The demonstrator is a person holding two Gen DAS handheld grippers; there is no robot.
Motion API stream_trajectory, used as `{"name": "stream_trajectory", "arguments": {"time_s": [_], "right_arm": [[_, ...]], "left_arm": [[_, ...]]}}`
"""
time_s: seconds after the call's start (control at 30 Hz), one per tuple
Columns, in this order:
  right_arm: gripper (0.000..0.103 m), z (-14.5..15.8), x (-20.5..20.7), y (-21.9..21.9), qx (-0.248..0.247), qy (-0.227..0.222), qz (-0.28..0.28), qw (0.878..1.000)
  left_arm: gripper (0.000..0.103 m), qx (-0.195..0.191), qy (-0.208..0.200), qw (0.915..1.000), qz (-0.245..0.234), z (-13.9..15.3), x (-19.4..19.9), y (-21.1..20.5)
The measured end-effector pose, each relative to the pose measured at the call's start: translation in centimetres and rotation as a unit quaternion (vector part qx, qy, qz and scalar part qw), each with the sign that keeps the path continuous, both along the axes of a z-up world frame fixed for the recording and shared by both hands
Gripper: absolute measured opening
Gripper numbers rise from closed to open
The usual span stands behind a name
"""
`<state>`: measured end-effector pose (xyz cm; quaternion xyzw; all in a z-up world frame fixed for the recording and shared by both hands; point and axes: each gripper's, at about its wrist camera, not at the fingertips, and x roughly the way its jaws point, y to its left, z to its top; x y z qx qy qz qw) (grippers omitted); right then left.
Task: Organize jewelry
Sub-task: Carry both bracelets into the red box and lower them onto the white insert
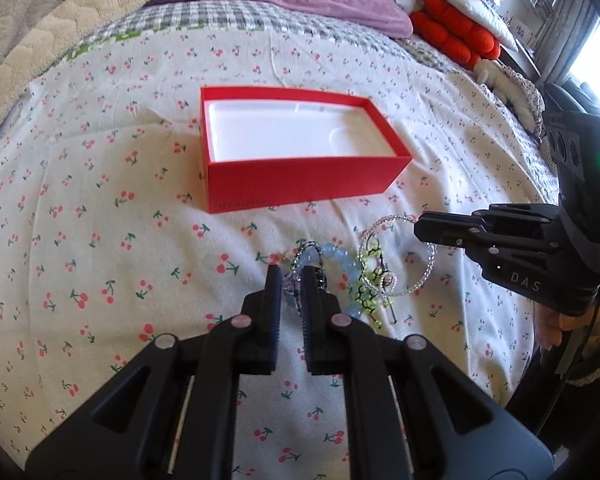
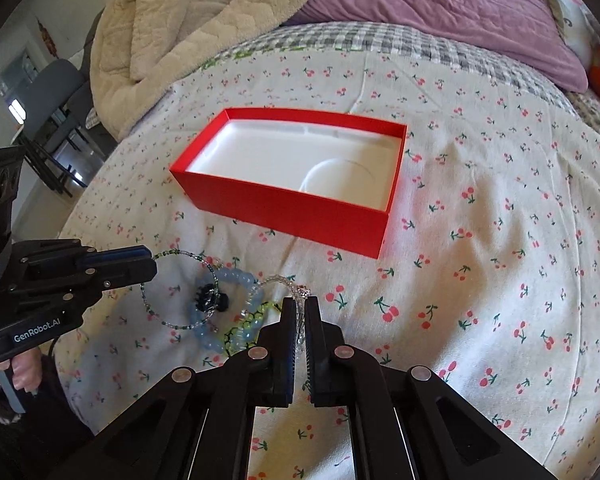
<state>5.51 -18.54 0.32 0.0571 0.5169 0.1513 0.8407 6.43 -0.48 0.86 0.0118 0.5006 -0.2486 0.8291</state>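
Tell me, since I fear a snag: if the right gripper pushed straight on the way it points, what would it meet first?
Probably the sheet. The right gripper, shut on a clear bead bracelet, aims down at bare cloth just short of the red box. Depth is hard to judge.

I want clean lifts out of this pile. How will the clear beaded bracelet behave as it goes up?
Probably light and floppy: the clear beaded bracelet is a thin strand pinched in the right tool. It overlaps the yellow-green bracelet, so it may snag and drag it.
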Motion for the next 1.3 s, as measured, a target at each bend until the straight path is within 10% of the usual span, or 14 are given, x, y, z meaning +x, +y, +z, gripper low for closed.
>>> {"name": "stream_trajectory", "arguments": {"time_s": [1.0, 1.3], "right_arm": [[0.004, 6.8, 2.2, -1.0, 0.028, -0.081, -0.047, 0.995], [0.004, 6.2, 4.6, -2.2, 0.034, -0.073, -0.078, 0.994]], "left_arm": [[0.011, -0.095, -0.062, 0.9927, 0.042, 6.2, 4.2, -2.7], [0.011, -0.117, -0.046, 0.9898, 0.066, 3.9, 7.7, -3.4]]}}
